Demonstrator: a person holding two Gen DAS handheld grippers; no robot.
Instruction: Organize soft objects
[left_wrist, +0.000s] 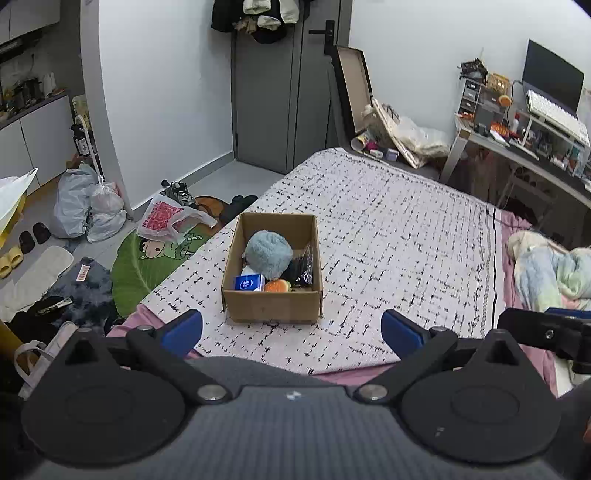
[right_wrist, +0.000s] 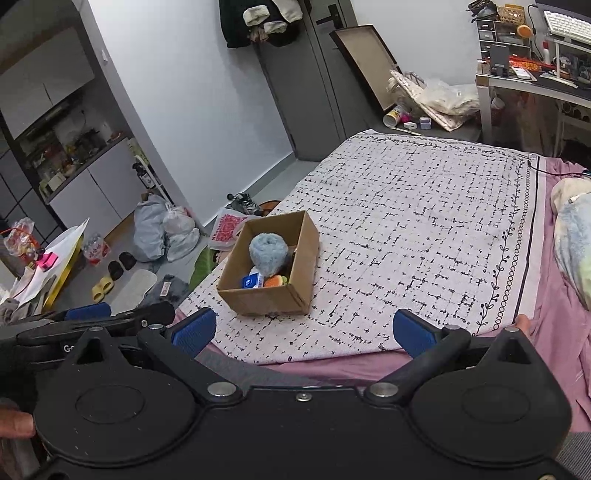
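A cardboard box (left_wrist: 271, 304) stands on the patterned blanket (left_wrist: 388, 240) near the bed's left edge. In it lie a fluffy blue-grey soft item (left_wrist: 267, 253), a blue tissue pack (left_wrist: 249, 282), an orange plush (left_wrist: 277, 285) and a black item (left_wrist: 301, 269). My left gripper (left_wrist: 291, 328) is open and empty, held back from the box near the bed's front edge. My right gripper (right_wrist: 304, 330) is open and empty, also short of the box (right_wrist: 269, 299). The blue-grey item (right_wrist: 267, 249) shows in the right wrist view too. The left gripper's finger (right_wrist: 88, 312) shows at the left.
A crumpled pastel blanket (left_wrist: 554, 269) lies at the bed's right. Bags (left_wrist: 88, 206), shoes and a green mat (left_wrist: 147, 262) litter the floor to the left. A desk (left_wrist: 535, 147) with clutter stands at the back right, a grey door (left_wrist: 280, 92) behind.
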